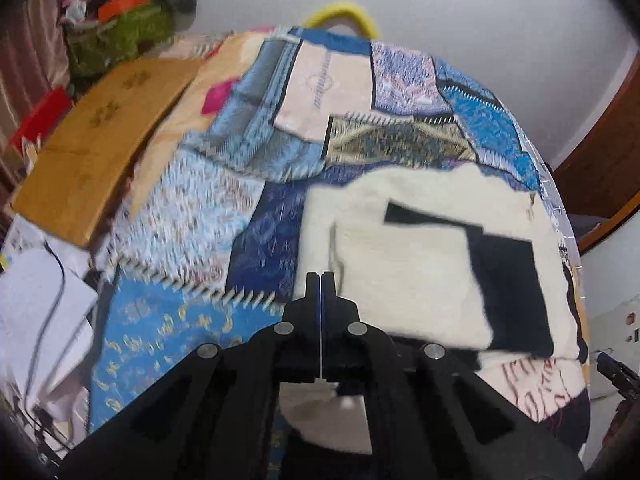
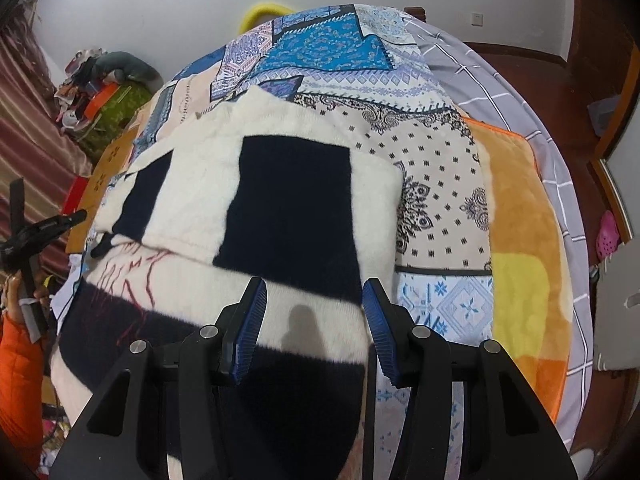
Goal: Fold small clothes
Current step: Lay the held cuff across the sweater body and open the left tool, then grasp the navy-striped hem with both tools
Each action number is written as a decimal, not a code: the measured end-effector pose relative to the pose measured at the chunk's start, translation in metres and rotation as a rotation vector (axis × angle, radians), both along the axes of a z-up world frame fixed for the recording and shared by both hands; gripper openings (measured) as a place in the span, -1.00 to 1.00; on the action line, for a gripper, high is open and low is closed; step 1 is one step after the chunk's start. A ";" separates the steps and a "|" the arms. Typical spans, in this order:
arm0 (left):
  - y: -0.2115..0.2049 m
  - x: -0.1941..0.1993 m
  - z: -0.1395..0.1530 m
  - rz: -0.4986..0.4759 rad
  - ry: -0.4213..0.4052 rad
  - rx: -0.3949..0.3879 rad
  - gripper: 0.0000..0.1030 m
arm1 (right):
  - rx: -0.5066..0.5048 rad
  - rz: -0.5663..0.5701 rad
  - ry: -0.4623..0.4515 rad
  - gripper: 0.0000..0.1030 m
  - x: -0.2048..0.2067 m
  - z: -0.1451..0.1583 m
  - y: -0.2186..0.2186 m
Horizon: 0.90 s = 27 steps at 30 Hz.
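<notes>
Right gripper (image 2: 314, 312), fingers apart, hovers over the sweater's (image 2: 200, 200) near hem; left gripper (image 1: 320, 280), fingers together, sits farther left, holding nothing.

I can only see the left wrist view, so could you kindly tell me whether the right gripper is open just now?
Observer: Yes, the right gripper is open, its jaws spread apart with nothing between them.
Operator: Thank you. What lies beneath it?
Observer: The cream and black sweater, with a folded flap lying on its upper part.
Operator: And what is to the right of the sweater?
Observer: An orange and yellow plush blanket runs along the patchwork quilt, and a grey checked sheet lies beyond it.
</notes>
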<state>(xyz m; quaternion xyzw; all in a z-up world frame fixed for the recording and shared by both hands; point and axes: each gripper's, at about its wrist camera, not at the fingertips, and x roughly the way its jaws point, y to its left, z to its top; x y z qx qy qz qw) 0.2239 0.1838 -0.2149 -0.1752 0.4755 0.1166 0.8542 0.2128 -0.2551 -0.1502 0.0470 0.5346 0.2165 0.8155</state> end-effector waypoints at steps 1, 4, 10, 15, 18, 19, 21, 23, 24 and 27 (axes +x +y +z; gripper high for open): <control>0.001 -0.002 -0.004 -0.001 0.011 -0.003 -1.00 | -0.001 -0.001 0.003 0.00 -0.002 -0.001 -0.001; 0.000 -0.010 -0.012 -0.017 0.046 0.010 -0.99 | -0.006 -0.008 -0.003 0.13 -0.008 -0.002 -0.003; -0.003 -0.023 -0.008 -0.037 0.056 0.015 -0.76 | -0.005 -0.015 0.005 0.13 -0.017 -0.002 -0.005; -0.009 -0.034 0.004 -0.049 0.034 0.042 0.07 | -0.007 -0.024 0.005 0.14 -0.023 0.000 -0.007; -0.015 -0.043 0.010 -0.070 0.026 0.055 0.26 | -0.006 -0.024 0.012 0.15 -0.027 -0.002 -0.008; -0.016 -0.048 0.011 -0.076 0.025 0.057 0.29 | -0.005 -0.024 0.018 0.16 -0.029 -0.003 -0.008; -0.019 -0.054 0.011 -0.080 0.026 0.058 0.35 | -0.001 -0.022 0.035 0.16 -0.035 -0.008 -0.008; -0.021 -0.065 0.008 -0.083 0.040 0.059 0.40 | 0.001 -0.024 0.045 0.16 -0.041 -0.012 -0.008; -0.022 -0.068 0.007 -0.085 0.046 0.058 0.40 | 0.001 -0.027 0.047 0.16 -0.043 -0.013 -0.008; -0.025 -0.081 -0.001 -0.101 0.073 0.055 0.40 | 0.014 -0.036 0.050 0.16 -0.051 -0.015 -0.010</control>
